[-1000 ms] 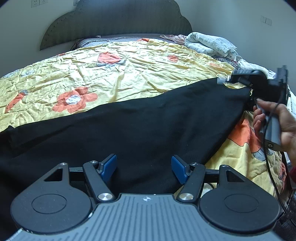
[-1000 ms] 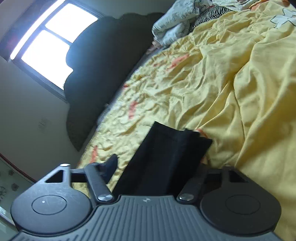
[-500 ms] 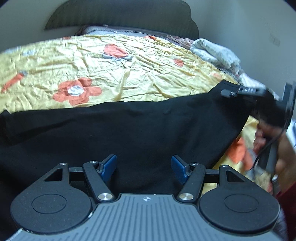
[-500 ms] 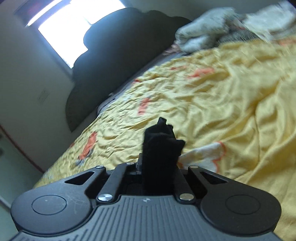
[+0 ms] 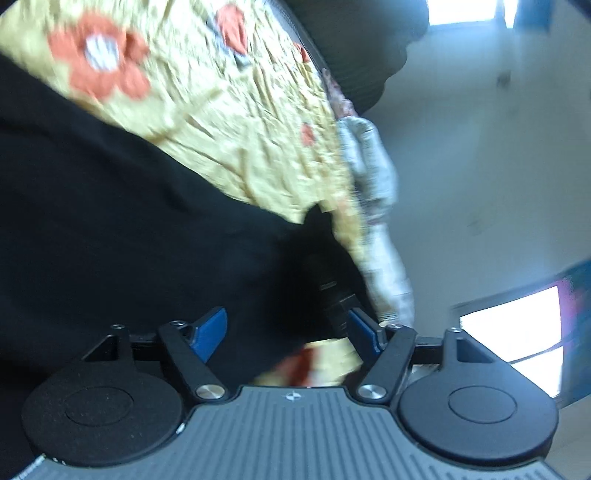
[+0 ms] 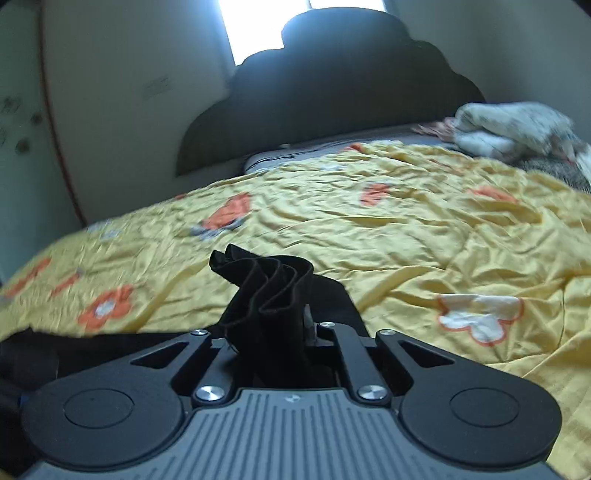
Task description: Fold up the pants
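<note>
The black pants (image 5: 122, 221) lie spread over the yellow flowered bedspread (image 5: 207, 99). In the left wrist view, which is tilted and blurred, my left gripper (image 5: 288, 326) is open with its blue pads (image 5: 210, 328) over the pants' edge, gripping nothing. The right gripper shows as a dark shape (image 5: 332, 291) just ahead of it, holding the cloth. In the right wrist view my right gripper (image 6: 269, 328) is shut on a bunched end of the pants (image 6: 266, 280), which stands up in folds between the fingers, above the bedspread (image 6: 406, 229).
A dark padded headboard (image 6: 332, 85) stands at the far end of the bed below a bright window (image 6: 266, 22). A crumpled white blanket (image 6: 509, 129) lies at the far right by the headboard. Walls close both sides.
My right gripper closed on the pants' end and swung left with it, bunching the cloth. My left gripper rolled sharply and moved toward the right gripper, staying open.
</note>
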Demonstrator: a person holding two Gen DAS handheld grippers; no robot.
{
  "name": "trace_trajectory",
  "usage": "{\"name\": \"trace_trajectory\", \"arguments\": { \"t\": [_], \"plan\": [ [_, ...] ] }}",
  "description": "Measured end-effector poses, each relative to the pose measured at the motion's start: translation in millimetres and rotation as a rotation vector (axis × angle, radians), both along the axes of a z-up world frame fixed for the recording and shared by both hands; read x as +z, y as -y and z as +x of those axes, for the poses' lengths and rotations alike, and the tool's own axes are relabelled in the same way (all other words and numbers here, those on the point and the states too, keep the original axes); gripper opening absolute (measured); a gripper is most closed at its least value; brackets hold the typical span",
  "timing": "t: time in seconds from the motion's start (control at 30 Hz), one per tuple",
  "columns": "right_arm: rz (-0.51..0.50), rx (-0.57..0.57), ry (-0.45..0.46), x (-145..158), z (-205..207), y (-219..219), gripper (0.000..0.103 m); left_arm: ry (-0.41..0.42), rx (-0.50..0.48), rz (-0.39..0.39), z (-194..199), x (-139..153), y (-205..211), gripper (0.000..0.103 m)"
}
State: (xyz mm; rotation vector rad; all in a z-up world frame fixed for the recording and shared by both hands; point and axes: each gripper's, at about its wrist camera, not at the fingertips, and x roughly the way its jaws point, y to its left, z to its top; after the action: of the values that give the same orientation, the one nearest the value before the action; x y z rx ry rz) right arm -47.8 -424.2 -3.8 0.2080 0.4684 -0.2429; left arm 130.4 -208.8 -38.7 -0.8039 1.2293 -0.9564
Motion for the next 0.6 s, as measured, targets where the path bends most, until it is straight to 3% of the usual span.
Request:
{"name": "trace_trajectory", "arguments": {
  "t": [0.1,0.33,0.47,0.53,0.6],
  "plan": [
    [-0.077,0.069,-0.001,2.2,-4.0,-27.9,0.005,-0.096,0.022,-0.072,8.7,-8.2,8.0,0.076],
    [-0.289,0.188,-0.039,-3.4,-9.4,-85.2,0.005,-0.15,0.087,-0.072,27.6,-19.6,13.0,0.076],
    [-0.416,0.238,-0.051,-10.0,-12.8,-108.9,0.005,-0.157,0.106,-0.035,32.1,-25.0,9.2,0.076],
    [-0.471,0.258,-0.053,-12.2,-14.2,-118.6,0.005,-0.152,0.098,-0.01,32.9,-26.4,9.7,0.069],
    [-0.511,0.275,-0.053,-14.1,-15.9,-126.0,0.005,-0.135,0.076,0.014,33.1,-26.4,11.8,0.044]
  ]
}}
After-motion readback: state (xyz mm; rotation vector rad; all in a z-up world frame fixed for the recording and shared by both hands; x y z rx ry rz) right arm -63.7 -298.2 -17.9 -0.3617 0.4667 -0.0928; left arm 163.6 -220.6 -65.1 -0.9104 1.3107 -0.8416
